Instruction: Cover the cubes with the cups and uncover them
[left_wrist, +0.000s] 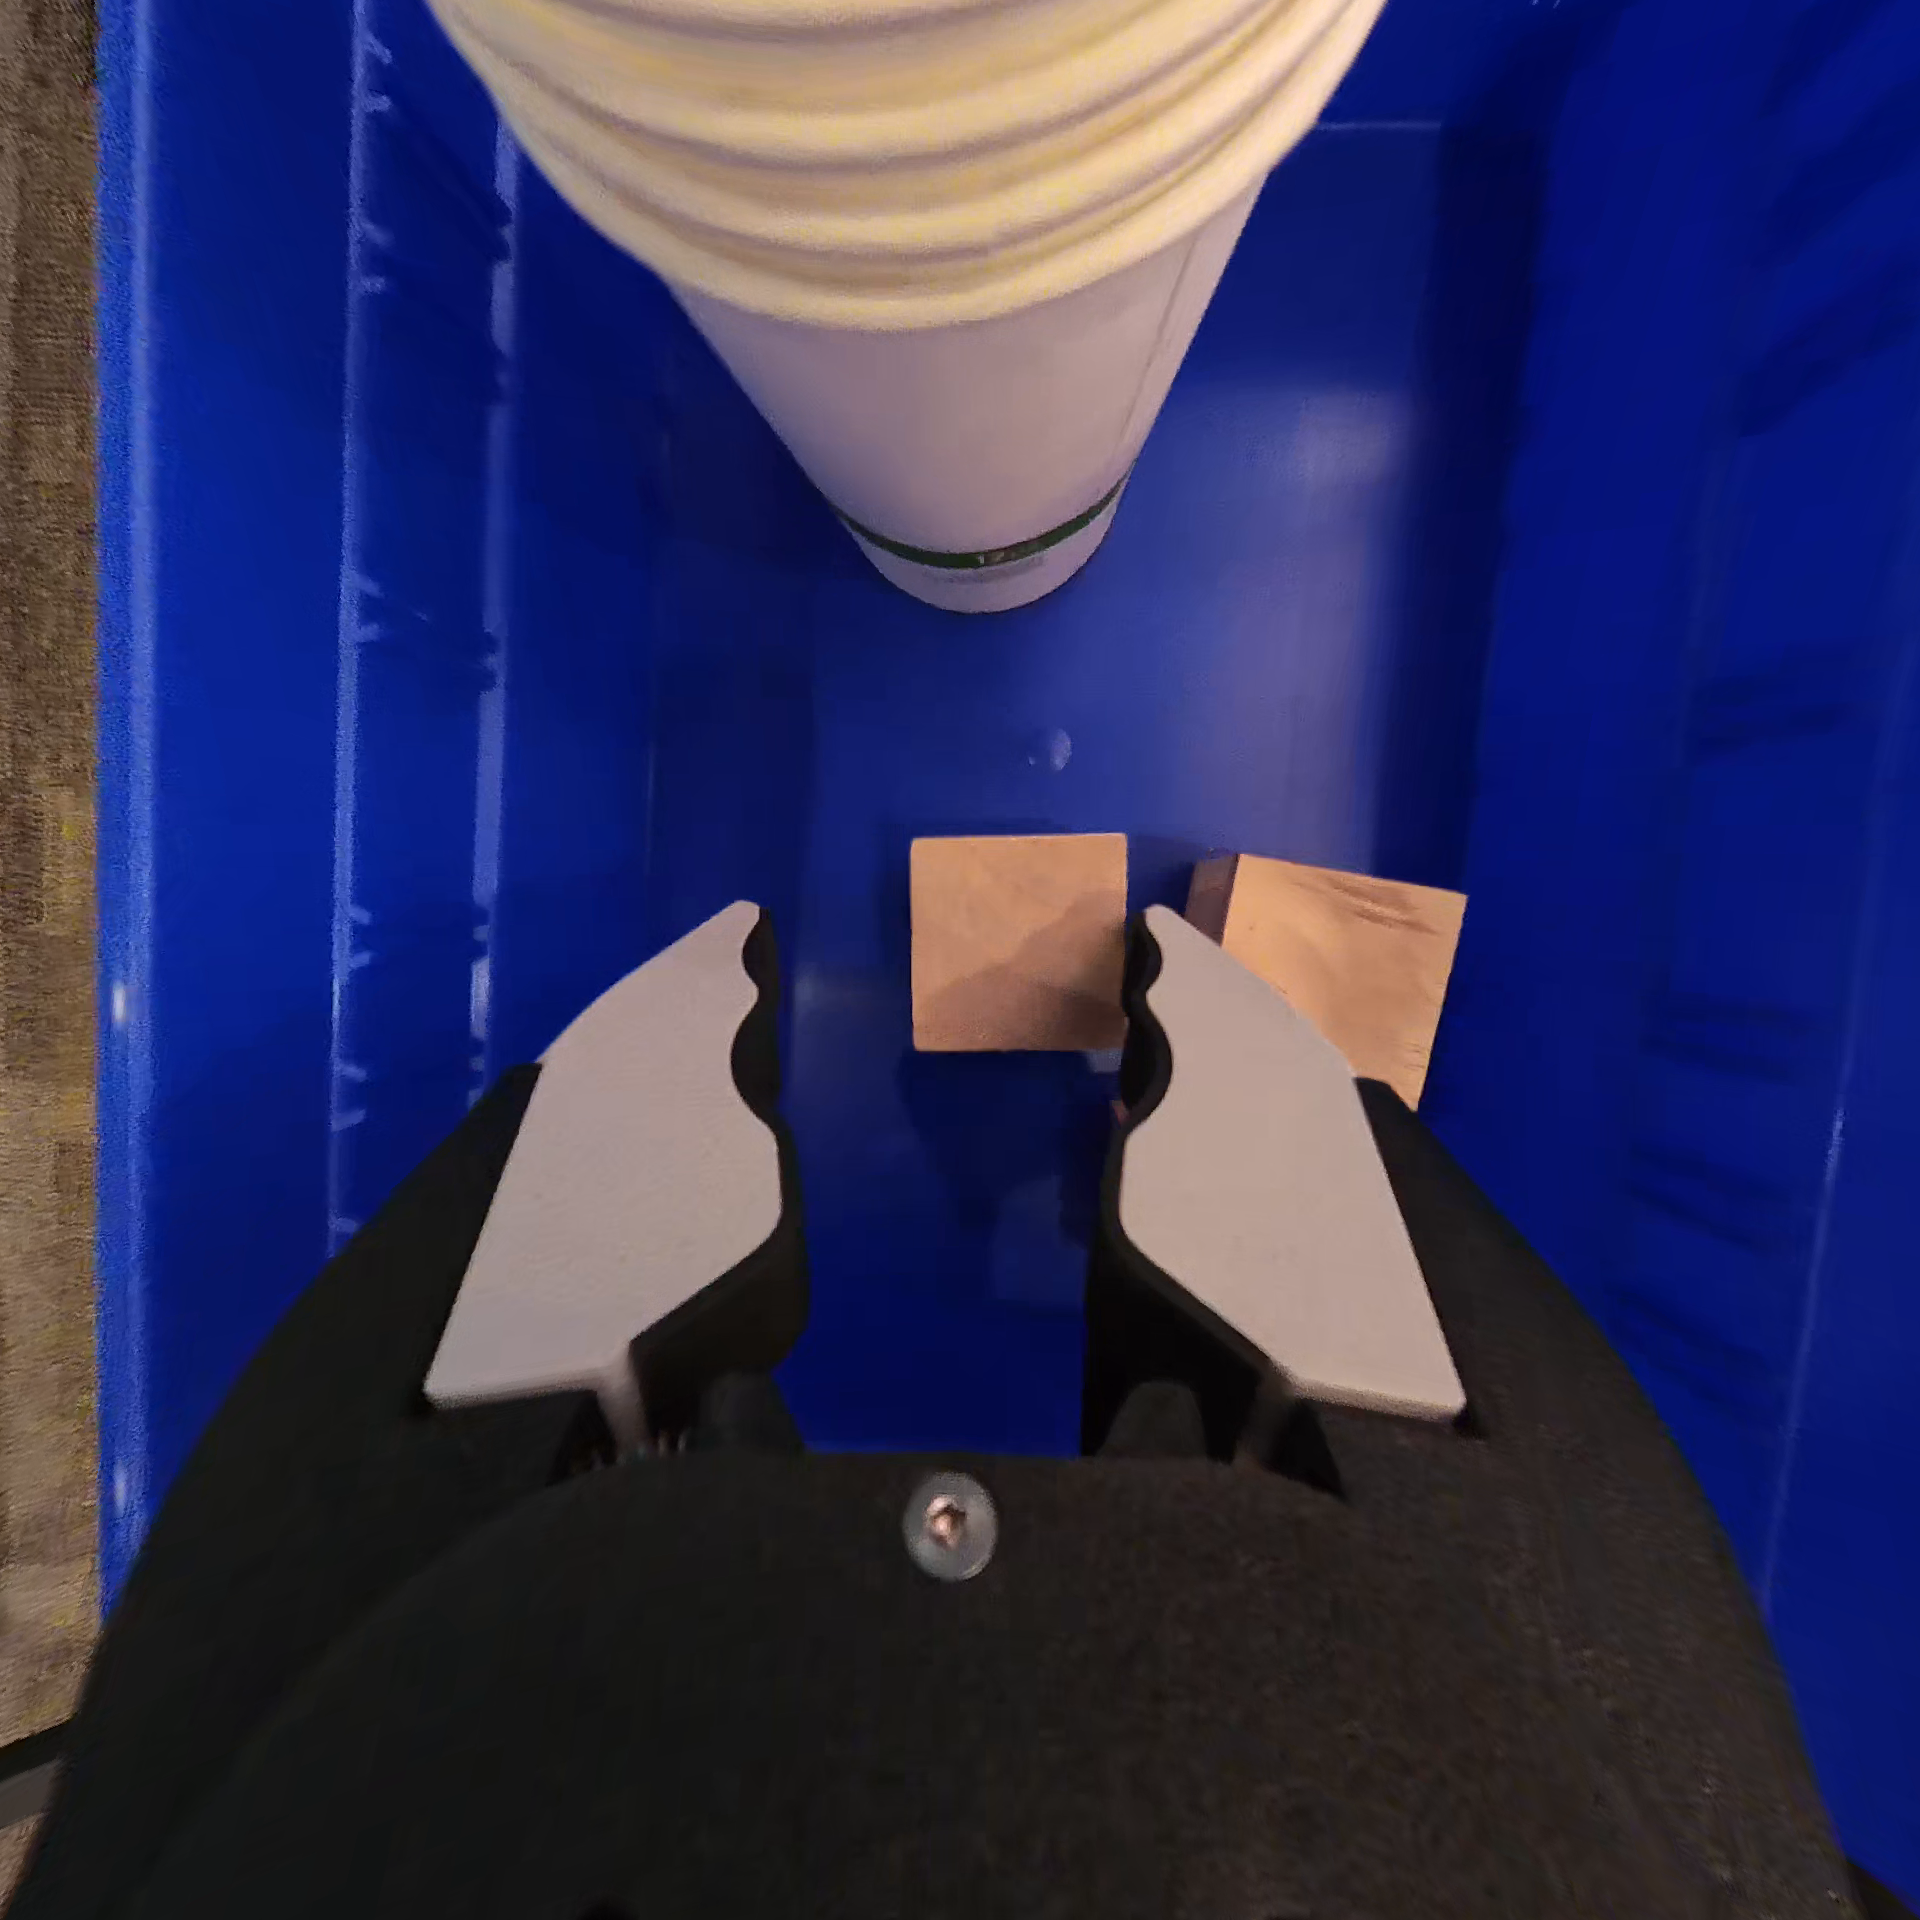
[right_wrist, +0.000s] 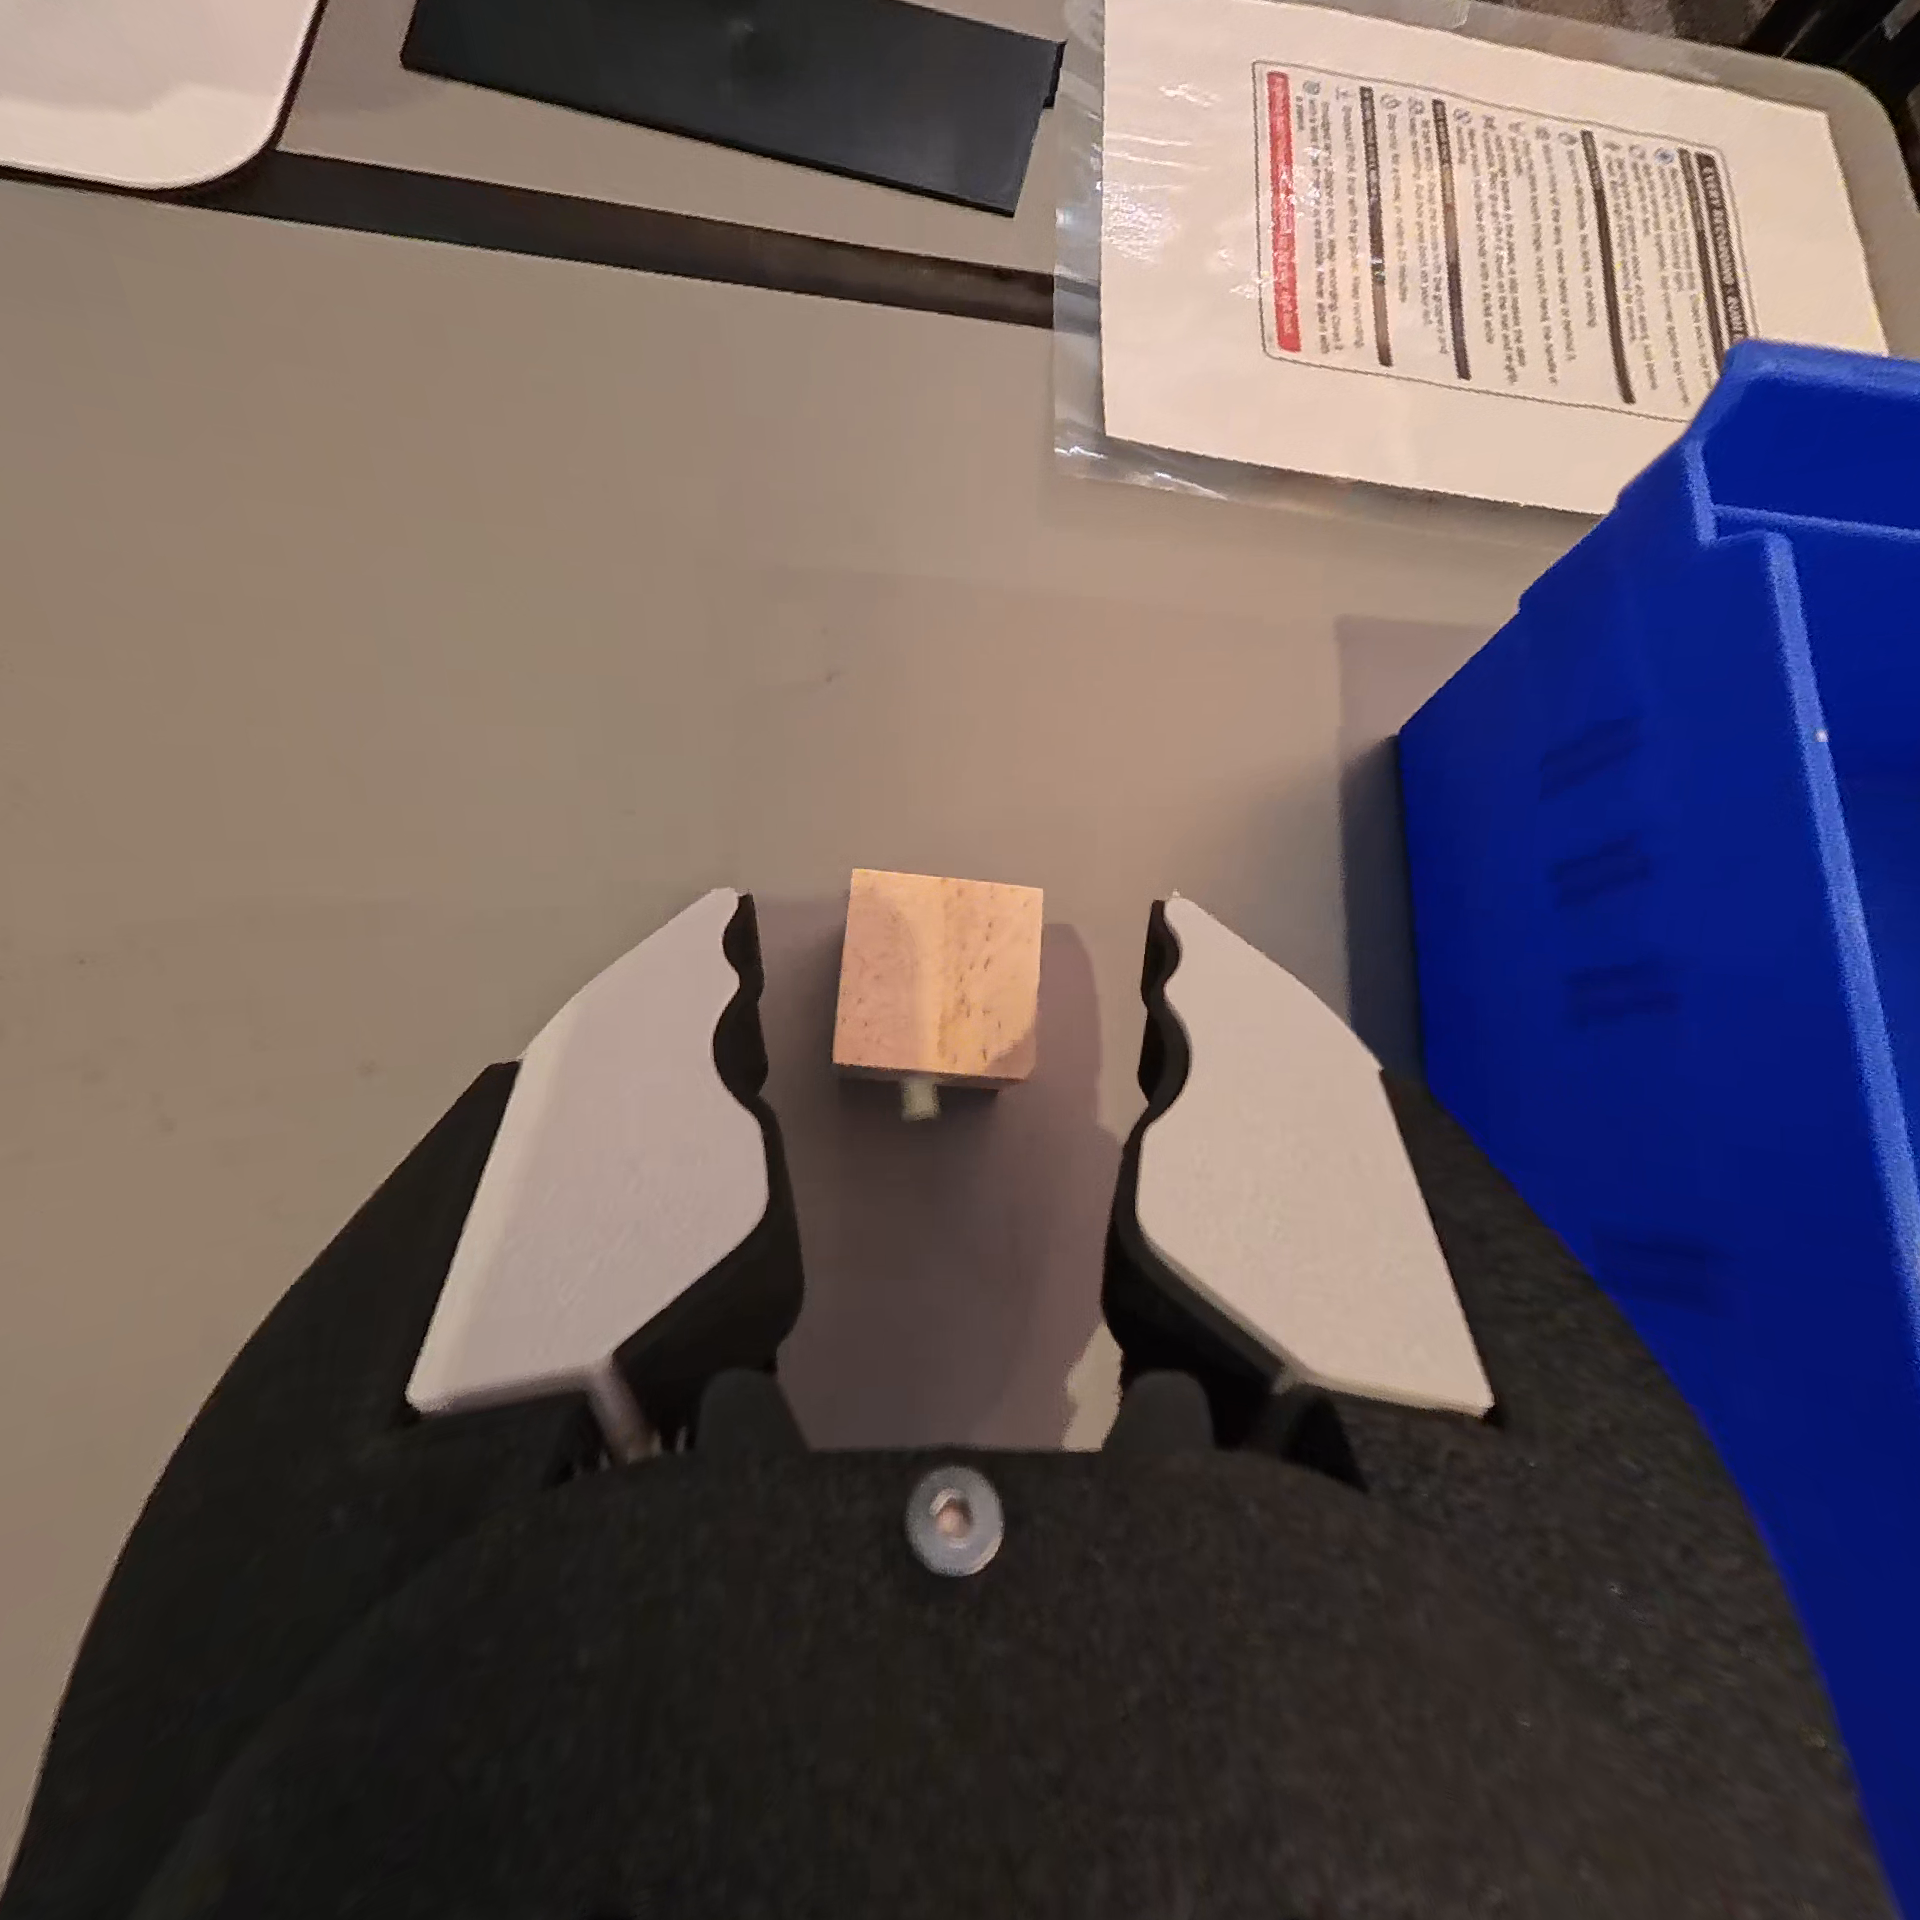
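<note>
In the left wrist view my left gripper (left_wrist: 948, 940) is open above the inside of a blue bin (left_wrist: 644, 727). A wooden cube (left_wrist: 1016, 940) lies on the bin floor between the fingertips, closer to the right one. A second wooden cube (left_wrist: 1351, 961) lies just right of it, partly hidden by my right finger. A stack of white paper cups (left_wrist: 935, 312) stands upright at the far end of the bin. In the right wrist view my right gripper (right_wrist: 951, 935) is open around a wooden cube (right_wrist: 935, 987) on the grey table (right_wrist: 468, 623), not touching it.
The blue bin (right_wrist: 1662, 935) stands to the right of my right gripper. A printed sheet in a plastic sleeve (right_wrist: 1455, 239), a black flat pad (right_wrist: 727, 94) and a white sheet (right_wrist: 135, 83) lie at the far side of the table. Carpet (left_wrist: 42, 831) shows left of the bin.
</note>
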